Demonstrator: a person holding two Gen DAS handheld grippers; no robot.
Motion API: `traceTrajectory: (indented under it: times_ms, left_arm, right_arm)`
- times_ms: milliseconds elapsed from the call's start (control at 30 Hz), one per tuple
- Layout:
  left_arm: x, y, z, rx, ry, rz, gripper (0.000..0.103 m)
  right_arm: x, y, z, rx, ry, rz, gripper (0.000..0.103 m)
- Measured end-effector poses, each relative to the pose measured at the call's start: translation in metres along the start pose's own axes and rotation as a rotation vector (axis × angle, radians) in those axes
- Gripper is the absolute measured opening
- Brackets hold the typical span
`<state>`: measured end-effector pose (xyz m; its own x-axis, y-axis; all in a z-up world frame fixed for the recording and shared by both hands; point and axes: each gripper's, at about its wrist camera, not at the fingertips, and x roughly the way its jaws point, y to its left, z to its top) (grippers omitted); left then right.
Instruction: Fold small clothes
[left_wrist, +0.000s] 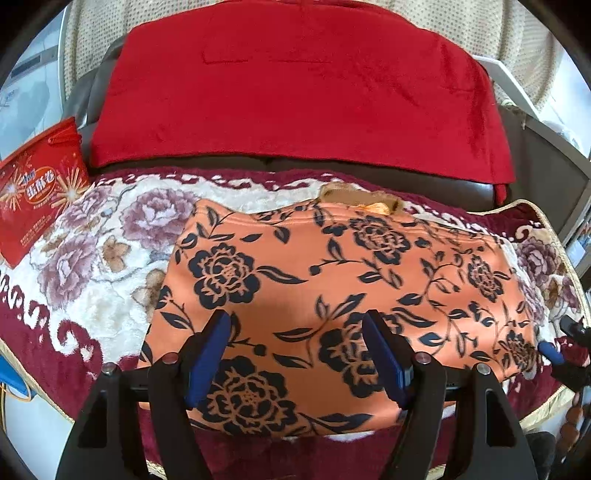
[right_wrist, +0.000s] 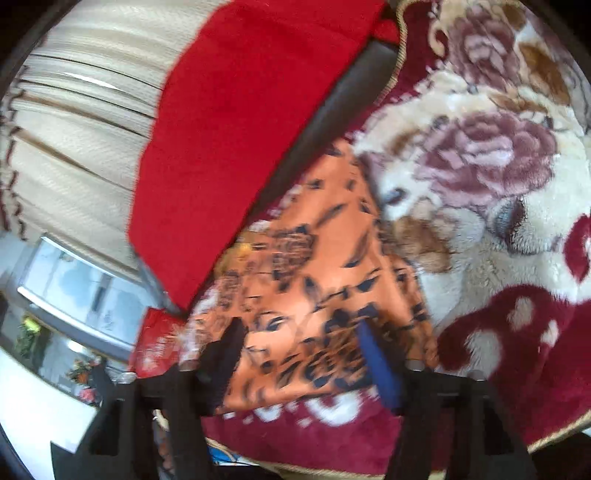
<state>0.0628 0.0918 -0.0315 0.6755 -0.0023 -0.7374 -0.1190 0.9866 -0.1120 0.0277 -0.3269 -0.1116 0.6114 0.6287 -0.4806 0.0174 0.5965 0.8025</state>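
Observation:
An orange garment with a dark floral print (left_wrist: 332, 295) lies folded flat on a plush floral blanket (left_wrist: 92, 280). My left gripper (left_wrist: 297, 325) is open above the garment's near edge, its blue pads (left_wrist: 207, 354) apart and holding nothing. My right gripper shows at the far right of the left wrist view (left_wrist: 561, 350), at the garment's right end. In the blurred right wrist view the right gripper (right_wrist: 301, 332) is open over the garment's (right_wrist: 314, 266) end, with nothing between its fingers.
A red velvet cloth (left_wrist: 295, 85) hangs over the seat back behind the garment. A red snack bag (left_wrist: 37, 192) lies at the left on the blanket. A beige knitted cover (right_wrist: 74, 129) lies behind. The blanket's gold-trimmed edge (right_wrist: 554, 432) runs close by.

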Motion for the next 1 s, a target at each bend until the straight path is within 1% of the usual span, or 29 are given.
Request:
traceTrajectory:
  times_ms: [67, 133, 233, 333, 367, 400, 433, 500, 600, 633, 667, 700, 733, 767, 833, 867, 900, 933, 967, 1000]
  left_arm:
    - [-0.006, -0.007, 0.001, 0.011, -0.010, -0.014, 0.074]
    - [-0.013, -0.016, 0.002, 0.029, -0.024, -0.013, 0.074]
    - [-0.023, -0.027, 0.004, 0.048, -0.036, -0.027, 0.074]
    - [-0.034, -0.036, 0.007, 0.053, -0.054, -0.044, 0.075]
    - [-0.037, -0.038, 0.007, 0.053, -0.061, -0.051, 0.077]
    - [-0.038, -0.040, 0.008, 0.051, -0.067, -0.058, 0.082]
    - [-0.037, -0.042, 0.007, 0.051, -0.074, -0.064, 0.083]
    - [-0.027, -0.045, 0.003, 0.057, -0.072, -0.049, 0.085]
    - [0.017, -0.049, -0.005, 0.075, 0.018, -0.021, 0.085]
    - [0.041, -0.050, -0.010, 0.081, 0.067, 0.008, 0.085]
    - [0.054, -0.050, -0.013, 0.084, 0.096, 0.024, 0.085]
    - [0.070, -0.050, -0.017, 0.086, 0.143, 0.032, 0.087]
    - [0.078, -0.047, -0.021, 0.074, 0.157, 0.024, 0.087]
    - [0.076, -0.047, -0.022, 0.071, 0.143, 0.023, 0.087]
    - [0.063, -0.050, -0.017, 0.075, 0.117, 0.026, 0.087]
    - [0.056, -0.051, -0.014, 0.066, 0.092, 0.016, 0.087]
    - [0.048, -0.053, -0.011, 0.056, 0.058, 0.004, 0.087]
    - [0.043, -0.054, -0.008, 0.051, 0.029, -0.003, 0.087]
    - [0.040, -0.057, -0.007, 0.052, 0.006, -0.003, 0.087]
    - [0.042, -0.062, -0.008, 0.067, -0.003, 0.003, 0.087]
  right_arm:
    - [-0.006, -0.006, -0.009, 0.046, -0.009, 0.020, 0.080]
    - [-0.004, -0.018, -0.022, 0.110, 0.035, 0.066, 0.080]
    - [0.012, -0.029, -0.038, 0.168, 0.085, 0.084, 0.080]
    - [0.020, -0.037, -0.039, 0.221, 0.064, 0.077, 0.080]
    - [0.020, -0.042, -0.037, 0.239, 0.053, 0.069, 0.081]
    - [0.018, -0.046, -0.035, 0.261, 0.039, 0.052, 0.086]
    - [0.016, -0.050, -0.034, 0.286, 0.027, 0.039, 0.087]
    - [0.013, -0.055, -0.032, 0.319, 0.021, 0.054, 0.087]
    - [0.015, -0.059, -0.022, 0.326, 0.012, 0.032, 0.087]
    - [0.018, -0.059, -0.017, 0.308, -0.002, 0.016, 0.081]
    - [0.024, -0.057, -0.011, 0.285, -0.004, -0.016, 0.072]
    - [0.031, -0.055, -0.006, 0.257, 0.001, -0.065, 0.031]
    - [0.036, -0.052, -0.002, 0.226, 0.019, -0.087, 0.008]
    - [0.039, -0.047, 0.001, 0.190, 0.040, -0.099, 0.008]
    - [0.025, -0.022, 0.002, 0.034, -0.004, -0.175, 0.008]
    - [0.018, -0.012, 0.000, -0.020, -0.024, -0.206, 0.008]
    - [0.016, -0.007, -0.001, -0.052, -0.033, -0.220, 0.008]
    - [0.017, -0.007, -0.004, -0.072, -0.029, -0.221, 0.013]
    - [0.020, -0.012, -0.006, -0.074, -0.013, -0.219, 0.013]
    - [0.028, -0.024, -0.006, -0.051, 0.025, -0.222, 0.018]
